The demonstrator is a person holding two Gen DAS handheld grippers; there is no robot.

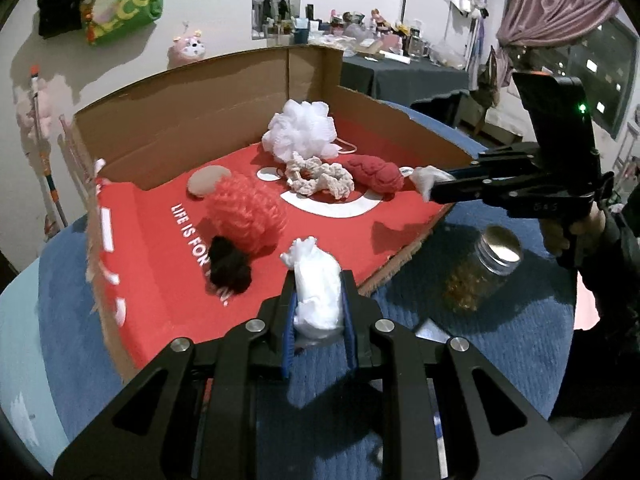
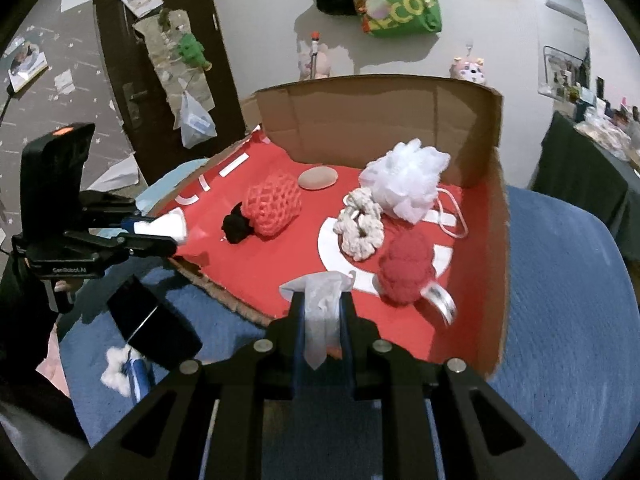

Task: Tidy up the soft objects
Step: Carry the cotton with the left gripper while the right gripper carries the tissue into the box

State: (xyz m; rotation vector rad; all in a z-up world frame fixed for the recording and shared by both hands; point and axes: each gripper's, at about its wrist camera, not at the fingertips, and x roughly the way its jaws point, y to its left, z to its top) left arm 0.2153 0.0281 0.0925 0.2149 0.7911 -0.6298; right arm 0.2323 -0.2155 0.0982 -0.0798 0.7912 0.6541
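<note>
Left gripper [image 1: 319, 300] pinching a crumpled white wad [image 1: 318, 280], long axis along the fingers, frilled tip toward the red-lined cardboard box [image 1: 200, 128]. Right gripper [image 2: 322, 312] clamped on a translucent white scrap [image 2: 320, 304], lengthwise too, over the box's near edge.

A white wall [image 1: 224, 8] carries a green bag [image 1: 124, 4] at eleven o'clock. At one o'clock stands a dark-clothed cluttered table [image 1: 404, 70]; a mauve curtain [image 1: 556, 8] drapes a dark window [image 1: 604, 76] at two
</note>
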